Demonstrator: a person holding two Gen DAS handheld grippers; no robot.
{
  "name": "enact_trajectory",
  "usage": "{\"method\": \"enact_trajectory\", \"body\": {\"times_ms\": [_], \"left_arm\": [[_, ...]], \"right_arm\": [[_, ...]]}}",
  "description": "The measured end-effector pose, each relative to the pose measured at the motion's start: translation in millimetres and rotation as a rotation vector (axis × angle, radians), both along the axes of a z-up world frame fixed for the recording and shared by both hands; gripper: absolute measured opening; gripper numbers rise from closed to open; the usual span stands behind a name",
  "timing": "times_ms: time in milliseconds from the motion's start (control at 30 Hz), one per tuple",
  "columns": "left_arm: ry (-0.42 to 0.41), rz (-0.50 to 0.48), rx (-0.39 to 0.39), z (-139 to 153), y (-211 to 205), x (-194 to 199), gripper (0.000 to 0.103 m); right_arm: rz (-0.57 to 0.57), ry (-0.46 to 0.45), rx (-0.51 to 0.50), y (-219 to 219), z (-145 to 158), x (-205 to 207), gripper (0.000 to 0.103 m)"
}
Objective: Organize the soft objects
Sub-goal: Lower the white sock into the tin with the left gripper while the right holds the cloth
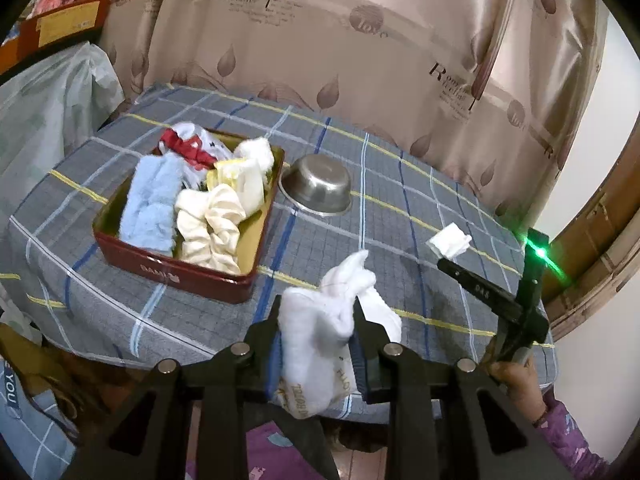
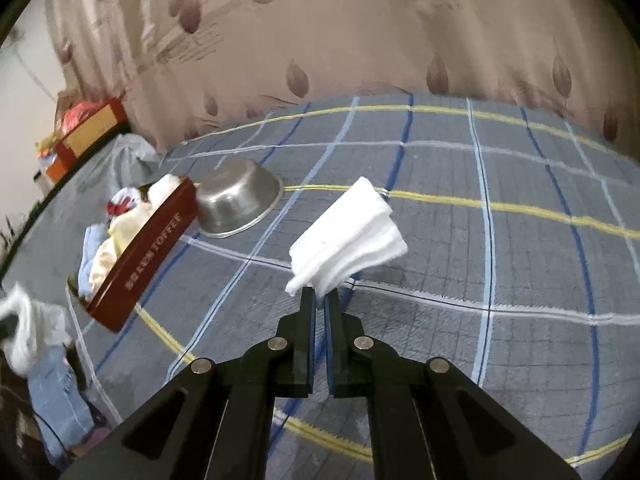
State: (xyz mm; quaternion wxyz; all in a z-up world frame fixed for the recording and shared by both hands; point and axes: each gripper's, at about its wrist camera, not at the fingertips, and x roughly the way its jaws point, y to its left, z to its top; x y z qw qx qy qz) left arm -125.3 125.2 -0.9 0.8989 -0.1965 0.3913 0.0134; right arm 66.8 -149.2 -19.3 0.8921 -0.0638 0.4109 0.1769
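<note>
My left gripper is shut on a white sock with printed lettering, held above the near edge of the plaid table. A red toffee tin to its left holds a light blue fluffy cloth, a cream scrunchie, a yellow-white cloth and a red-and-white item. My right gripper is shut on a folded white cloth, held above the table; both show in the left wrist view at right. The tin lies to the right gripper's left.
A steel bowl stands right of the tin, also in the right wrist view. The table wears a grey plaid cover. A leaf-print curtain hangs behind. A plastic bag and boxes sit at far left.
</note>
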Motion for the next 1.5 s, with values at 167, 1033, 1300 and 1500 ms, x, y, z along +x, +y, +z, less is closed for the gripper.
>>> {"method": "enact_trajectory", "body": {"times_ms": [167,1033,1300,1500], "left_arm": [[-0.026,0.032,0.018,12,11,-3,0.03],[0.0,0.143,0.283,7,103,133,0.03],[0.039,0.112,0.4,-13,103,165,0.031],[0.051,0.147,0.427,-20,114,173,0.031]], "right_arm": [[-0.019,-0.024,-0.072,3,-18,-2,0.005],[-0.014,-0.012,-0.055,-5,-29,-6,0.005],[-0.013,-0.011,-0.055,-4,-30,-6,0.005],[-0.011,-0.004,-0.052,-3,-31,-5,0.006]]}}
